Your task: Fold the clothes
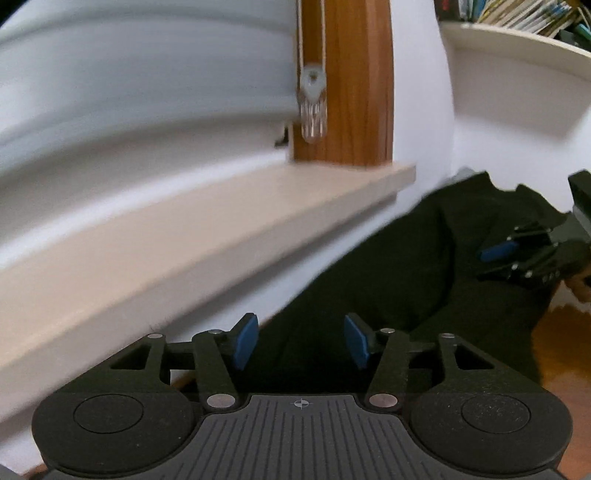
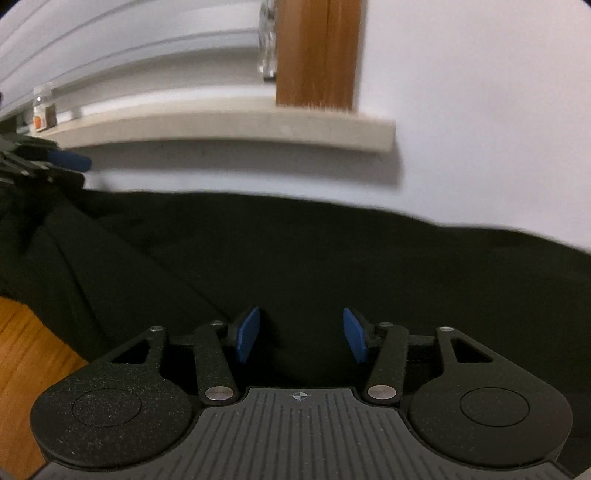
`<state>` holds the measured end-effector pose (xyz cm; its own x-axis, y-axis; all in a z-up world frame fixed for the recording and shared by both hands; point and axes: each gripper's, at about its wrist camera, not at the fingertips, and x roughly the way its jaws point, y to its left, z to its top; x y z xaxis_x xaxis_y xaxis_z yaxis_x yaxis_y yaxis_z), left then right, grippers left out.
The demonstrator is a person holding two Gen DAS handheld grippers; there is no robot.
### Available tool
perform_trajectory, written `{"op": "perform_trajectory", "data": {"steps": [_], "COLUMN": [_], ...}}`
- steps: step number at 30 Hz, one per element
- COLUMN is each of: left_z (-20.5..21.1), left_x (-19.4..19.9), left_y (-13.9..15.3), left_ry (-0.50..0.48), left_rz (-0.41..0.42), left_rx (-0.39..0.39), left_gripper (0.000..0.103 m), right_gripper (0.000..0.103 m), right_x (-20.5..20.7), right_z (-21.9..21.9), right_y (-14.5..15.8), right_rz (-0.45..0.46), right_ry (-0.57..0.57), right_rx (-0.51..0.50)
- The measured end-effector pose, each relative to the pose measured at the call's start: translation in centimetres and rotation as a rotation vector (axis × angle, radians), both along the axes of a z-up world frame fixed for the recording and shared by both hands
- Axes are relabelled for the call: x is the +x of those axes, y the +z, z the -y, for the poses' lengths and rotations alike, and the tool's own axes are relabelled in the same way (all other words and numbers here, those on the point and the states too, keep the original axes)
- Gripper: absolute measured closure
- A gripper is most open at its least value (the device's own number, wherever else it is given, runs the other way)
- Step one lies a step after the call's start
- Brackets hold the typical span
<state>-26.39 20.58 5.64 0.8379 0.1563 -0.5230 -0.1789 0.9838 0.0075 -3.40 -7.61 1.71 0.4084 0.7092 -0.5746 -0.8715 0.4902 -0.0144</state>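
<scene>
A black garment (image 1: 406,266) lies rumpled on the wooden table (image 1: 565,347), up against the white wall. In the left wrist view my left gripper (image 1: 301,341) is open over the garment's left end, its blue pads apart with nothing between them. My right gripper (image 1: 517,254) shows at the right edge, low over the cloth. In the right wrist view the black garment (image 2: 295,258) fills the middle, and my right gripper (image 2: 301,338) stands open above it, holding nothing. The left gripper (image 2: 55,162) pokes in at the far left. A bare strip of table (image 2: 22,350) shows at lower left.
A beige window sill (image 1: 221,229) juts from the wall just above the garment, with a wooden window frame (image 1: 347,92) and a hanging blind cord pull (image 1: 313,107). A small jar (image 2: 44,107) stands on the sill. A shelf of books (image 1: 517,22) is at upper right.
</scene>
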Motion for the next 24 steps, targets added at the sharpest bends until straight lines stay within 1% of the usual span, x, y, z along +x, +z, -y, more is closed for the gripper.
{"op": "perform_trajectory", "data": {"steps": [2,3,5,9,14,17,20,23,24], "left_z": [-0.8,-1.0,-1.3,-0.4,0.8,1.4,1.7,1.8,1.9], "left_x": [0.3,0.2,-0.1,-0.5,-2.4,-2.9,-3.1,-3.3,-3.3], "left_y": [-1.7,-1.9,-2.3,-2.2,-2.2,-2.3,-2.4,-2.4,-2.3], "left_ry": [-0.031,-0.037,-0.047,-0.072,-0.097,-0.097,-0.081,-0.073,-0.072], "left_rz": [-0.026,-0.035,-0.051,-0.071,-0.081,-0.083,-0.087,-0.088,-0.086], "left_rx": [-0.055,-0.073,-0.107,-0.110,-0.125,-0.112,-0.095,-0.079,-0.070], "left_gripper": [0.046,0.046,0.045,0.044,0.038,0.036,0.033,0.032,0.032], "right_gripper": [0.052,0.052,0.052,0.052,0.052,0.052,0.052,0.051,0.051], "right_x": [0.5,0.7,0.3,-1.0,-2.6,-3.2,-2.3,-1.3,-0.5], "right_z": [0.3,0.4,0.7,2.2,4.5,5.4,8.2,11.0,12.7], "right_y": [-0.2,-0.2,-0.1,-0.1,-0.1,-0.2,0.1,0.5,0.7], "right_rz": [-0.034,-0.051,-0.039,-0.042,-0.044,-0.037,-0.026,-0.016,-0.011], "right_ry": [0.004,0.008,0.016,0.012,0.026,0.030,-0.040,-0.110,-0.162], "right_rx": [0.001,0.004,-0.010,-0.006,0.004,0.022,0.074,0.125,0.137]}}
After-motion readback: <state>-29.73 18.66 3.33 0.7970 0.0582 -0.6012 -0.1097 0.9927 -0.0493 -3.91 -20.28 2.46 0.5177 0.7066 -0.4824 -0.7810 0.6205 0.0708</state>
